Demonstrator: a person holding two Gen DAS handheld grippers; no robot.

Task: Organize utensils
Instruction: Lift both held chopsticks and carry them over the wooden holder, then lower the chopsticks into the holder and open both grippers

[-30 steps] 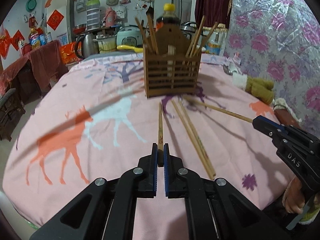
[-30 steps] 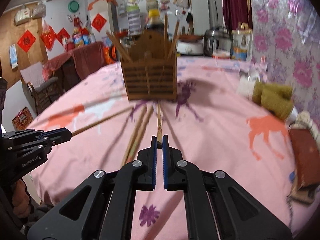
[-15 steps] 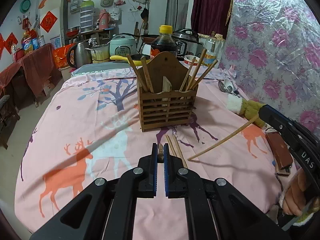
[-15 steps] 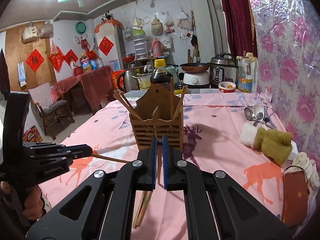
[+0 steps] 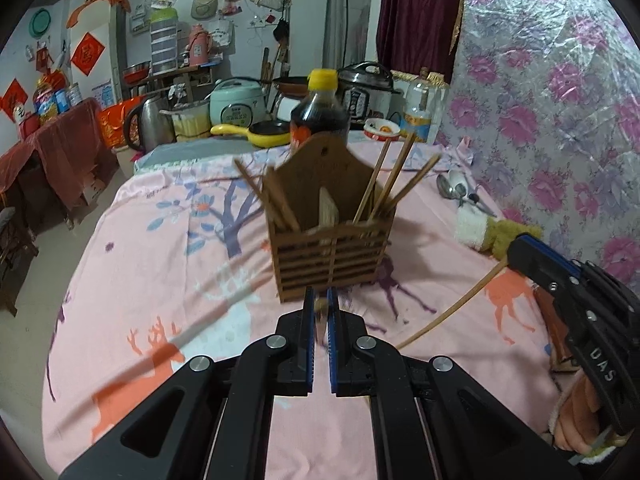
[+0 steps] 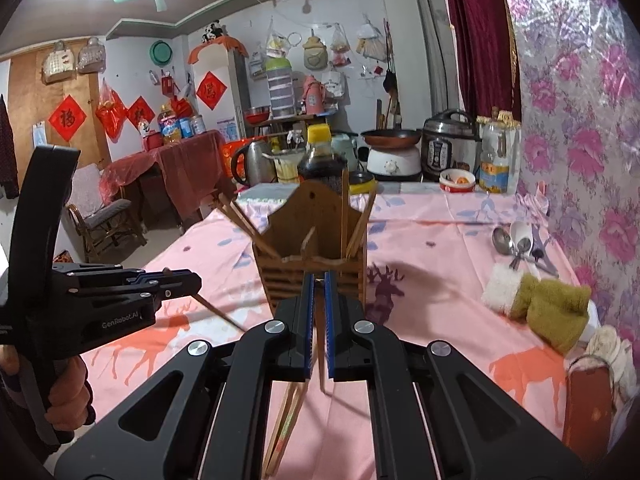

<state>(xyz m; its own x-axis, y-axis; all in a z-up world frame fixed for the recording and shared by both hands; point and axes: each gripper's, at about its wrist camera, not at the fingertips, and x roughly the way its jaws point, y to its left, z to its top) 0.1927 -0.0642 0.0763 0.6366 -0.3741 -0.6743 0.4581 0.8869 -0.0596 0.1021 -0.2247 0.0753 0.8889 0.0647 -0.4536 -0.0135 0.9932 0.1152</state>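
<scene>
**Both chopsticks lifted, holder ahead**

Left hand-held gripper (image 5: 319, 308) clamps a chopstick (image 6: 218, 312); wooden holder (image 5: 332, 248) stands mid-bench (image 5: 160, 248); right hand-held gripper (image 6: 319, 284) clamps another chopstick (image 5: 452, 312). Advice: tip each upright, lower into an open compartment, then release.

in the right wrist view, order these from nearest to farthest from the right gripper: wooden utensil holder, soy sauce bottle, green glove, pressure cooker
1. wooden utensil holder, straight ahead of the right gripper.
2. green glove, off to the right on the cloth.
3. soy sauce bottle, behind the holder.
4. pressure cooker, far back right.
</scene>
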